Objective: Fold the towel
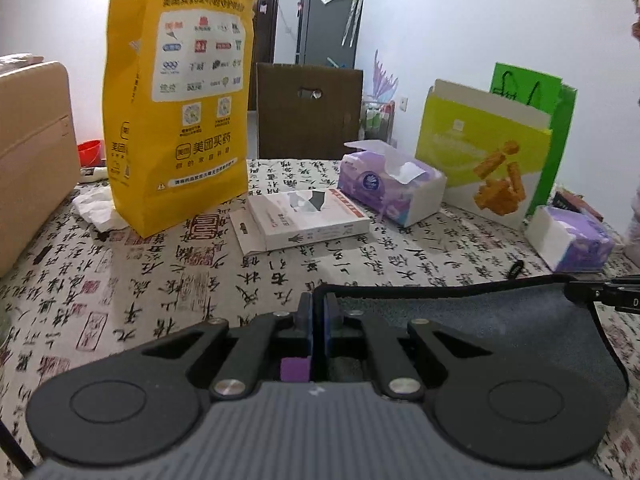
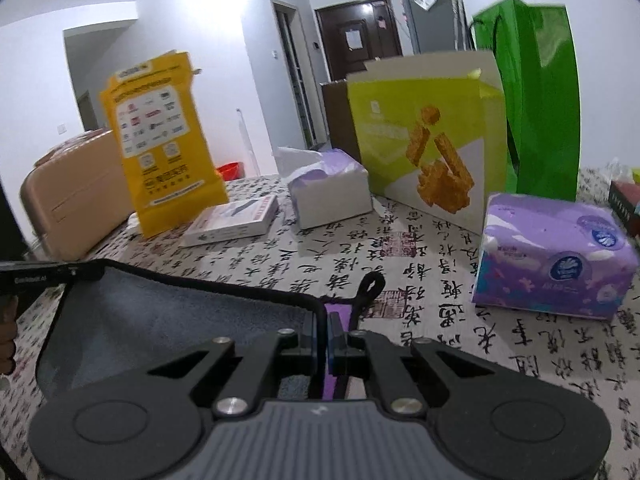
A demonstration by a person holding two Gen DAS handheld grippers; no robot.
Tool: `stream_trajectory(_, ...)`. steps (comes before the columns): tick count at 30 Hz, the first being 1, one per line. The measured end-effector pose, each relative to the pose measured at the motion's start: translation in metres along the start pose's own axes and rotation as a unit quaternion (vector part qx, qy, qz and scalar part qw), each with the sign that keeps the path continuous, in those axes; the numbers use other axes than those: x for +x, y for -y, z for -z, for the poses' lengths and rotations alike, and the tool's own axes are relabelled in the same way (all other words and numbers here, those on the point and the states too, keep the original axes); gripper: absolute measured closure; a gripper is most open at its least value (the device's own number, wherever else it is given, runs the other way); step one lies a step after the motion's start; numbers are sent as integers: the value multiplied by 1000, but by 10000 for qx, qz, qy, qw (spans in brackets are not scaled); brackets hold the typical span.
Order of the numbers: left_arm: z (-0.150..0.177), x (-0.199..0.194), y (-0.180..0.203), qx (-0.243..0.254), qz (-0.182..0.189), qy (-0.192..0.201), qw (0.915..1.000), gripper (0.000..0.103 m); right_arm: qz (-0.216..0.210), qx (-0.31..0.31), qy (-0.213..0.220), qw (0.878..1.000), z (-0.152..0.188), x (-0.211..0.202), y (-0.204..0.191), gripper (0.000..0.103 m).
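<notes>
The towel (image 1: 500, 316) is grey with a black hem. My left gripper (image 1: 319, 308) is shut on its left corner and my right gripper (image 2: 324, 328) is shut on its right corner. The hem runs taut between them, lifted above the table. In the left wrist view the right gripper's fingers (image 1: 600, 294) pinch the far corner at the right edge. In the right wrist view the towel (image 2: 168, 312) hangs to the left, the left gripper's fingers (image 2: 48, 274) hold its far corner, and a black hanging loop (image 2: 370, 286) sticks up by my jaws.
The table has a calligraphy-print cloth (image 1: 120, 280). On it stand a yellow paper bag (image 1: 180, 120), a flat white box (image 1: 304, 218), an open tissue pack (image 1: 390, 186), a second tissue pack (image 2: 552, 256), a lime snack bag (image 2: 428, 140) and a green bag (image 2: 540, 100). A beige suitcase (image 1: 32, 160) stands at the left.
</notes>
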State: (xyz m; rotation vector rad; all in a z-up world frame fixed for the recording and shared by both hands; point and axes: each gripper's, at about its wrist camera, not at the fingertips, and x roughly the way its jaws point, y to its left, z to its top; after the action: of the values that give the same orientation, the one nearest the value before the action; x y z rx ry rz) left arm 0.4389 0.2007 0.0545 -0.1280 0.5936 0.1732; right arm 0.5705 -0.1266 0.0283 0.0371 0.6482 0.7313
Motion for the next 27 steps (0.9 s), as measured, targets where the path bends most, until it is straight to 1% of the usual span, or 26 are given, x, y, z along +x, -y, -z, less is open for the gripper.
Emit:
stream_trajectory(7,-6,38,-8,-105,-70,-249,9996,97,-2,256,-184,9995,-7,37,17,99)
stream_trajectory(12,-6,58,-12,-203,-120,-398,9989,97,108,241,-308,9992,-9,55,19,99)
stream_trajectory(15,-3,66,-12,-117,-76,-482,9987,96,214,189,-403,9988,-9,64,18,98)
stream_trajectory(17,1,71,-14,-104,-183,-578,9981,93,303,170,-491,9982,-8,69,18,87)
stream_trajectory(18,2,73,-16,-140,-200,-656,9975,87,345,152,-474,9982,-8,69,17,87)
stream_trajectory(19,4,73,-19,-179,-191,-692,9973,77,391,161,-460,9980,-8,69,18,80)
stream_trajectory(20,5,73,-21,-195,-184,-684,9973,71,418,201,-467,9978,-9,68,18,66)
stream_trajectory(21,7,71,-22,-189,-208,-663,9974,58,429,244,-472,9977,-9,67,19,59)
stream_trajectory(22,8,69,-23,-173,-230,-648,9975,49,463,271,-468,9975,-10,67,19,45)
stream_trajectory(23,8,67,-24,-166,-220,-643,9975,45,520,279,-487,9971,-10,66,18,40)
stream_trajectory(25,9,61,-25,-172,-195,-600,9979,27,605,278,-539,9963,-10,65,16,41)
stream_trajectory(27,9,54,-23,-134,-256,-540,9981,19,632,301,-522,9962,-11,61,13,40)
